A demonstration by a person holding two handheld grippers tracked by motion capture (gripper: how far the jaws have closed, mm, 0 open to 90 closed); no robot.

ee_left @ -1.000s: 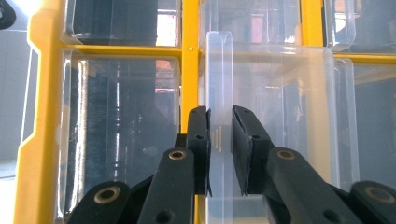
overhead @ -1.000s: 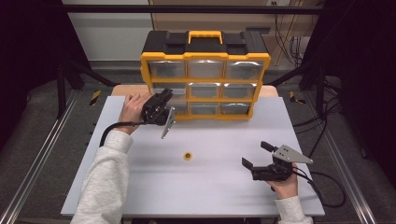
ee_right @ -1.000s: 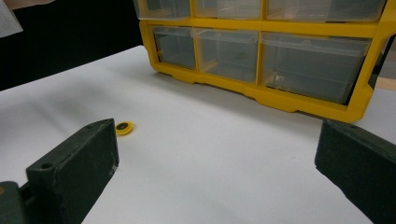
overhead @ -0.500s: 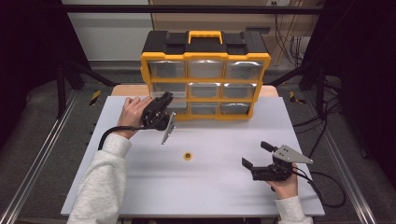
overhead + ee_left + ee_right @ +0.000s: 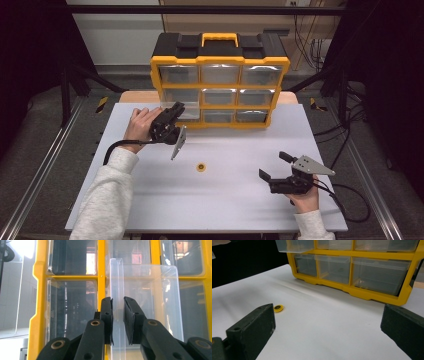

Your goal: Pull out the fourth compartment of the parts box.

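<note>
Compared with a second ago, the left gripper [image 5: 172, 120] is sitting slightly lower and nearer the person, and the grey three-cornered plate on it is tilting a little differently; the shift is small. It is pinching the handle lip of a clear drawer [image 5: 142, 302] in the yellow organizer [image 5: 220, 62], and in the left gripper view the jaws are standing narrowly apart, both pads pressing on that thin upright lip. The drawer front is standing proud of the neighbouring fronts, so the drawer is probably being drawn out, though only a little way so far.

In the high view this drawer is sitting in the left column of the organizer, at the back of the white table [image 5: 225, 200]. Its long axis is running from the organizer toward the person, with the front face pointing at the person and the lip standing vertical between the jaws.

Meanwhile the right gripper [image 5: 274, 166] is resting near the table's right front edge, its jaws spread wide with nothing between them. A small yellow disc [image 5: 201, 167] is lying on the table between the two grippers, apart from both.
</note>
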